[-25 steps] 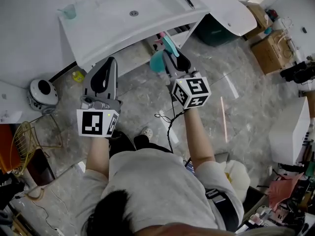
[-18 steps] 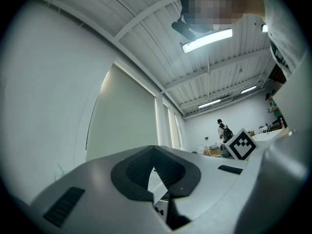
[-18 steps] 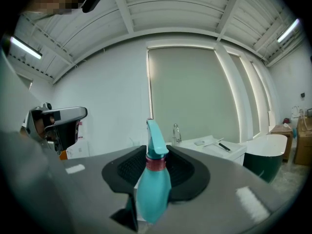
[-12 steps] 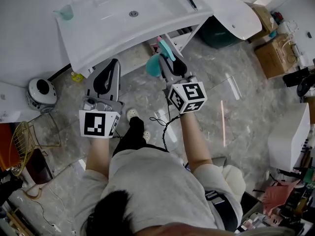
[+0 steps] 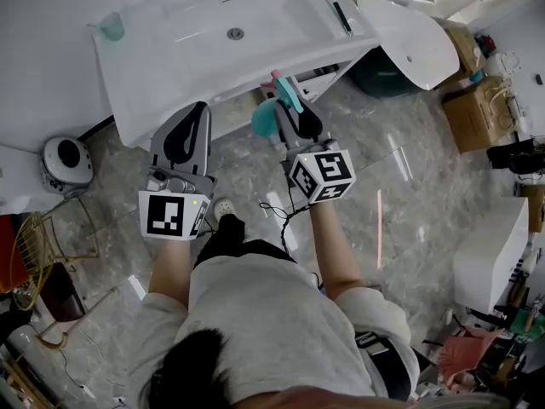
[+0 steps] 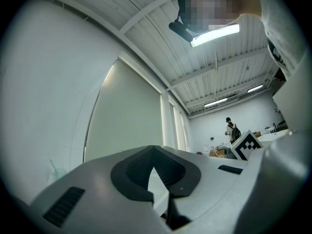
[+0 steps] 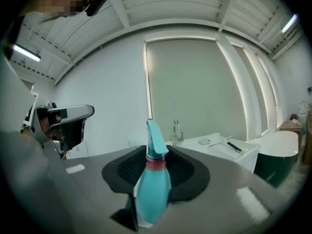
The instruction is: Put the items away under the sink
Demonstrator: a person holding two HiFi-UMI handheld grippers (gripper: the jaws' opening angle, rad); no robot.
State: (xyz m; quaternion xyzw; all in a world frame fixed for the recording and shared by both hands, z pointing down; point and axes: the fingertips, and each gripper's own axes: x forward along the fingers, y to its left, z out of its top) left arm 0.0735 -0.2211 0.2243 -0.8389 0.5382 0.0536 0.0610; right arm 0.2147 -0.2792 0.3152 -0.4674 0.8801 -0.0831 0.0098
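Right gripper view shows you the bottle point(image 7: 153, 189) between the two dark pads point(image 7: 187, 172). It is upright in this view. The jaws of your right gripper point(image 7: 157, 154) are clamped on its teal body from both sides. The red collar and the trigger head rise above the pads, so the grip sits on the wider lower part. Behind it you see the sink point(image 7: 219, 147) with the faucet point(image 7: 176, 129), well apart from the bottle.

In the head view the right gripper points toward the front edge of the sink. The bottle sticks out at its tip, over the floor point(image 5: 255, 173) and just beside the shadowed space below the sink. Your left gripper point(image 5: 196, 113) is beside the right one, to its left, and its tip is also near the sink edge. In the left gripper view its jaws are together at the tips and nothing stands between them.
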